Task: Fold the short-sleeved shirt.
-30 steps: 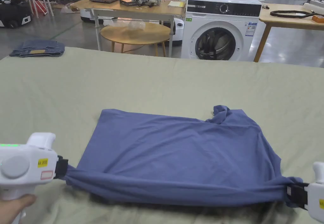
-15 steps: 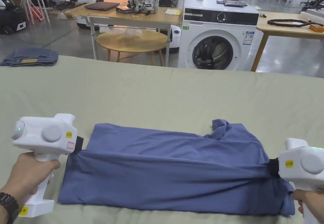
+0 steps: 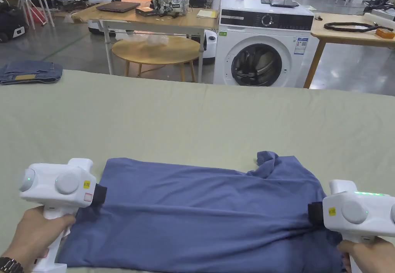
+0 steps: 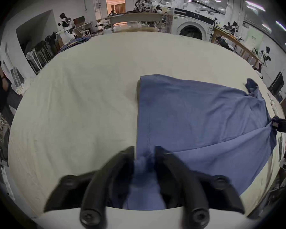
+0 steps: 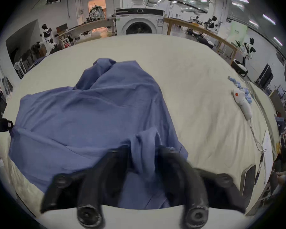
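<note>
Broadly, a pale green sheet-covered table (image 3: 200, 123) spreads across the head view, and everything else sits relative to it. Beyond its far edge stands a white washing machine (image 3: 262, 42), with a round wooden table (image 3: 154, 50) to the machine's left. On the far left corner of the sheet lies a folded pair of jeans (image 3: 31, 72). Near the sheet's close edge lies the blue short-sleeved shirt (image 3: 208, 212), spread flat with one layer folded over across its width and a bunched sleeve poking up at its far right corner. The left gripper (image 3: 99, 194) grips the shirt's left edge, its jaws pinched narrow on a gather of cloth. The right gripper (image 3: 314, 213) clamps the right edge likewise, blue fabric bunched between its jaws.
</note>
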